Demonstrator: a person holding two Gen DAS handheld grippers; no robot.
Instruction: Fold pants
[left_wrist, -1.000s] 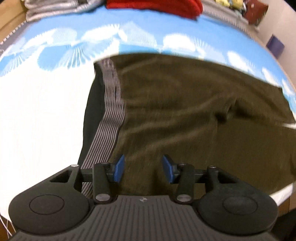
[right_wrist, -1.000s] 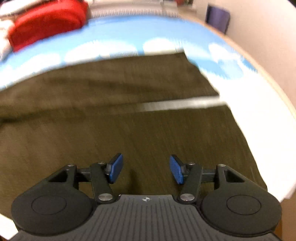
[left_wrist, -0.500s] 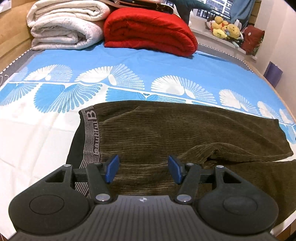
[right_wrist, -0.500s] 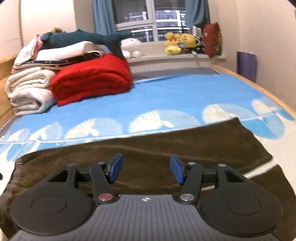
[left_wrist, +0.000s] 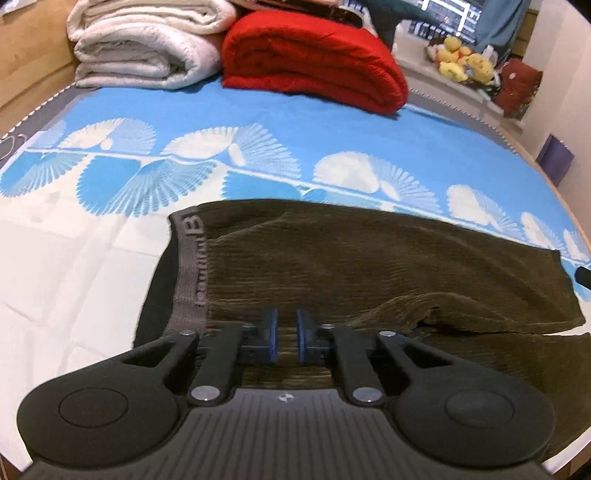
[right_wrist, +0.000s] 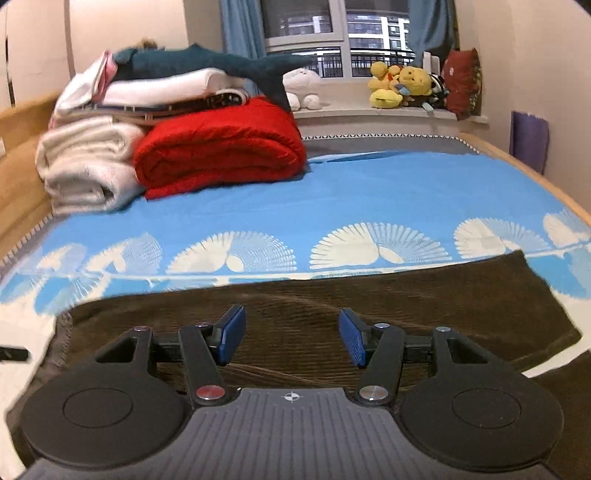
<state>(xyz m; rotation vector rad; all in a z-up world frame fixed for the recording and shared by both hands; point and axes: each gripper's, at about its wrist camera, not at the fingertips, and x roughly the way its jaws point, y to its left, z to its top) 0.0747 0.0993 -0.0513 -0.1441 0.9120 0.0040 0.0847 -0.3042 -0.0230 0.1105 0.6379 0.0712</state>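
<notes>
The brown corduroy pants (left_wrist: 369, 269) lie flat across the near side of the bed (left_wrist: 295, 140), grey waistband (left_wrist: 192, 273) to the left. The left claw (left_wrist: 285, 334) has its blue pads nearly pressed together — whether cloth is pinched between them I cannot tell. The right claw (right_wrist: 291, 338) is spread wide above the pants.

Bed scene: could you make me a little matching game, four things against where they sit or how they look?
Things:
1. dark olive corduroy pants
2. folded red blanket
3. left gripper
4. right gripper

States:
A. blue pads spread wide
B. spread flat on the bed's near part
C. blue pads nearly together
D. beside the white blankets

Pairs: 1-B, 2-D, 3-C, 4-A
</notes>
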